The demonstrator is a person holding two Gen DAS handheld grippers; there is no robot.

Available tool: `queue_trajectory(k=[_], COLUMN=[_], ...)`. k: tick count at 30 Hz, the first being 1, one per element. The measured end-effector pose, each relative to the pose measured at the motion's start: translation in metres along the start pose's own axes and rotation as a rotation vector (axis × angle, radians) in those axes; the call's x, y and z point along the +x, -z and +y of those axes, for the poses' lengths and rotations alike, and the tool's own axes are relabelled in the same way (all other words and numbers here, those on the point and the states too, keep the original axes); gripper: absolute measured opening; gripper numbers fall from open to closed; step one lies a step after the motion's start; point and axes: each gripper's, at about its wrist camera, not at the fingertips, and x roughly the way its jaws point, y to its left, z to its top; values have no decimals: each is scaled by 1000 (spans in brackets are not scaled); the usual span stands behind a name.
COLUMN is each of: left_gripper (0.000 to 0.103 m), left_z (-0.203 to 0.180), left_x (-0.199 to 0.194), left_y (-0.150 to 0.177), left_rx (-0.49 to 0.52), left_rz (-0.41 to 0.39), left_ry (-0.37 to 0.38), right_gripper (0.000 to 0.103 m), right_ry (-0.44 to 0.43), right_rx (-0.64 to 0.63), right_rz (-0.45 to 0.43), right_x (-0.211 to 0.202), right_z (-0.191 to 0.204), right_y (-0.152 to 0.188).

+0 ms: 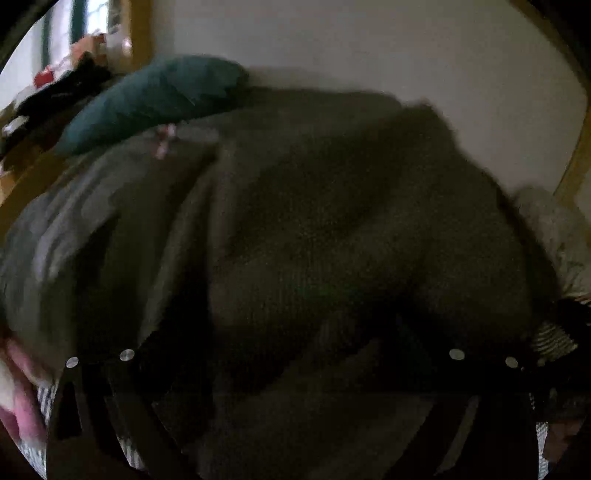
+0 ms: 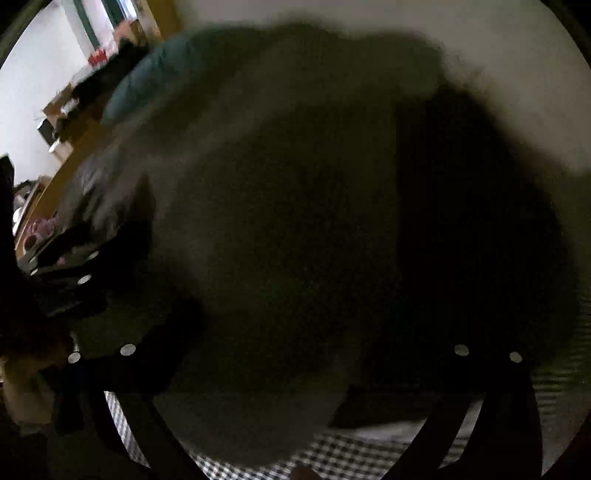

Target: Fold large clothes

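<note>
Both views are blurred and dim. A large dark olive knit garment [image 1: 325,240] fills most of the left wrist view, lying in a rumpled heap on a bed whose black-and-white checked cover [image 2: 325,458] shows at the lower edge of the right wrist view. The left gripper [image 1: 291,391] has its jaws spread wide, one black finger at each lower corner, with the knit between and beneath them; no pad presses on it, so the jaws are released. The right gripper [image 2: 295,387] stands likewise, jaws wide apart and released, the same garment [image 2: 295,221] lying below and ahead of them, its right part in deep shadow. In the right wrist view the left gripper [image 2: 70,280] shows at the left edge, just beside the heap. A grey cloth [image 1: 85,229] lies against the left side of the knit, partly under it. Beyond the heap, near the wall [image 1: 369,48], lies a teal pillow [image 1: 155,99], touching the far edge of the clothes. At the right edge of the left wrist view a pale cloth [image 1: 554,229] lies just beside the knit. Something pink [image 1: 22,398] shows at the lower left of that view, too blurred to tell what it is. A wooden frame [image 1: 142,33] and clutter [image 1: 55,88] stand at the upper left, well apart from the garment.
</note>
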Motion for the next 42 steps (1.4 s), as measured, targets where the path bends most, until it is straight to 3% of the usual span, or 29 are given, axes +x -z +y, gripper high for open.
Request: queue_trajectory(k=[1, 5, 12, 16, 22, 30, 34, 42], left_gripper=[99, 99, 99, 99, 99, 99, 99, 99], left_z=[0, 18, 20, 17, 18, 16, 3, -21], left_x=[-23, -88, -188, -224, -270, -310, -323, -342], left_y=[6, 42, 155, 214, 295, 360, 381, 400], left_rx=[2, 0, 7, 12, 22, 36, 67, 147], left_rz=[-43, -137, -109, -87, -68, -98, -124, -172], left_ry=[-18, -32, -2, -5, -39, -91, -56, -34], right_gripper=[100, 100, 100, 100, 100, 100, 100, 100], right_ry=[37, 40, 168, 224, 206, 187, 219, 237], right_rx=[-4, 5, 5, 16, 40, 39, 35, 53], right_rz=[-87, -168, -221, -234, -221, -190, -195, -228], right_x=[-35, -103, -192, -230, -271, -296, -305, -328], right_z=[4, 37, 88, 121, 137, 156, 159, 147], right_y=[7, 42, 162, 238, 317, 397, 429, 449])
